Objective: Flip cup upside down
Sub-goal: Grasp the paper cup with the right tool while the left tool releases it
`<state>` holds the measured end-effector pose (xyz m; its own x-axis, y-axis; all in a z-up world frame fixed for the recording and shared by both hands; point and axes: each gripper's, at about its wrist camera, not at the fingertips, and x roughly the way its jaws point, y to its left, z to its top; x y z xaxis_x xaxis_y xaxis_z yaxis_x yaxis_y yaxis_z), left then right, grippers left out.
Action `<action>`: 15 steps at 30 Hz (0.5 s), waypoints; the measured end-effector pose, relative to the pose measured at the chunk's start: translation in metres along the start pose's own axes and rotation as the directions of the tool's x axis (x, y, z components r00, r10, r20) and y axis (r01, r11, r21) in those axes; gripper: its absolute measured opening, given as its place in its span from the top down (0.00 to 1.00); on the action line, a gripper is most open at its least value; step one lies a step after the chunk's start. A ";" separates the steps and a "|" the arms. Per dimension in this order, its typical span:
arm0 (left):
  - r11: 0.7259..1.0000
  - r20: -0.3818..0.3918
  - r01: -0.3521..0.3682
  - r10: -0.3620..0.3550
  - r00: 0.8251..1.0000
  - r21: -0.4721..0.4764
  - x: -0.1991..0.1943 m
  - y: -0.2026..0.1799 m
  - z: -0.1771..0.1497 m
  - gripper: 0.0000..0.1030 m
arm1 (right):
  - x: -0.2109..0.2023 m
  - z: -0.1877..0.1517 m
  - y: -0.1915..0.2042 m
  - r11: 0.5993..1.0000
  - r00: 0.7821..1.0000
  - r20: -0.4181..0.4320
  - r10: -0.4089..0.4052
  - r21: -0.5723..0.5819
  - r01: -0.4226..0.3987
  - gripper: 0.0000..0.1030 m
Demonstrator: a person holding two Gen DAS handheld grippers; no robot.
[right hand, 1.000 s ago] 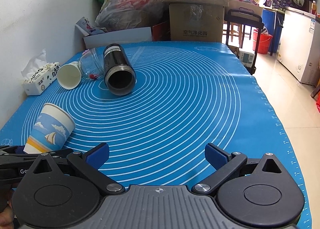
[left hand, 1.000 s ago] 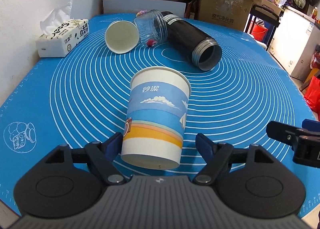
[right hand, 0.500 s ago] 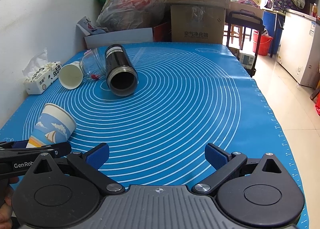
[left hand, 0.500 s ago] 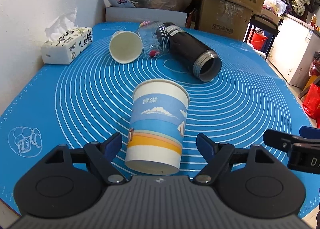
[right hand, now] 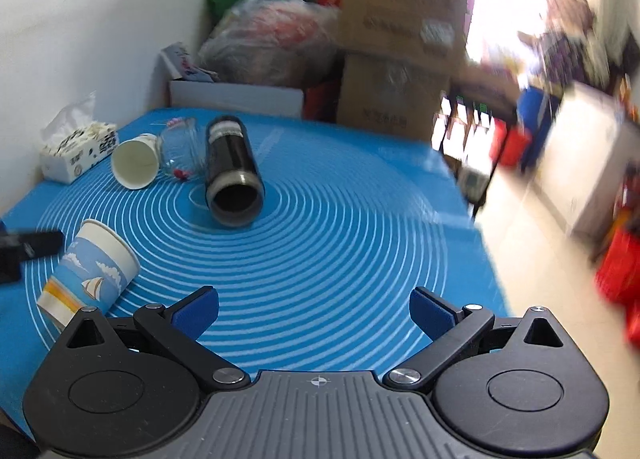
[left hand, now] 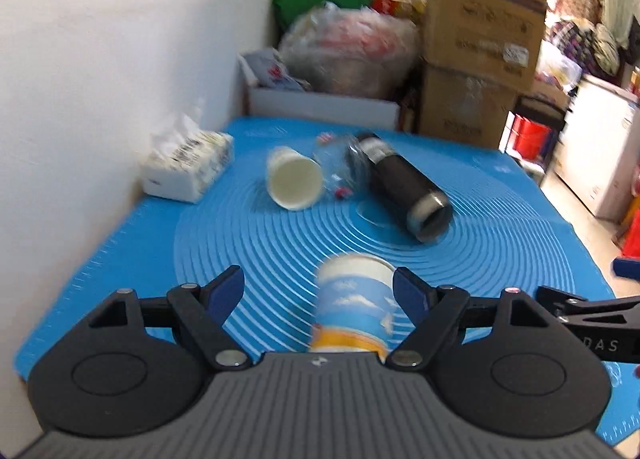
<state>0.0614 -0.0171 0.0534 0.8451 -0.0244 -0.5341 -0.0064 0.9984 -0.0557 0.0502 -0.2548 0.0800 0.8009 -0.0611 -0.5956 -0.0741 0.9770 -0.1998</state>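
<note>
A paper cup with a blue sky and sailboat print [left hand: 354,309] stands on the blue mat, also seen in the right wrist view [right hand: 90,275]. In the left wrist view it sits low between the fingers of my left gripper [left hand: 318,287], which is open and lifted above it, not touching. My right gripper [right hand: 314,309] is open and empty over the mat, to the cup's right. A second plain white paper cup [left hand: 294,183] lies on its side at the back.
A black flask [left hand: 404,187] and a clear glass jar [left hand: 340,171] lie on their sides at the back of the blue mat [left hand: 500,227]. A tissue box [left hand: 188,163] sits by the white wall. Cardboard boxes [left hand: 480,47] and bags stand behind the table.
Both grippers have lifted and pulled back; the views are blurred by motion. The printed cup now sits lower and smaller between the left fingers. It stays on the mat.
</note>
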 end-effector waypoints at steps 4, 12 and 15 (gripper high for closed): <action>0.996 0.021 -0.081 0.082 0.996 -0.038 -0.008 0.019 -0.001 0.11 | -0.007 0.023 0.022 0.961 0.997 0.040 -0.072 -0.265 0.080 0.00; 0.962 -0.009 -0.226 0.227 0.974 -0.155 -0.006 0.059 -0.013 0.10 | -0.015 0.038 0.096 0.514 0.968 0.177 -0.176 -0.823 0.243 0.00; 0.948 -0.037 -0.227 0.225 0.974 -0.224 -0.007 0.075 -0.016 0.10 | -0.007 0.031 0.122 0.278 0.962 0.209 -0.176 -0.927 0.253 0.00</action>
<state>0.0463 0.0569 0.0395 0.8014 0.1989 -0.5641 -0.3179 0.9405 -0.1201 0.0537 -0.1284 0.0842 0.9078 -0.1884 -0.3747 -0.3687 0.0673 -0.9271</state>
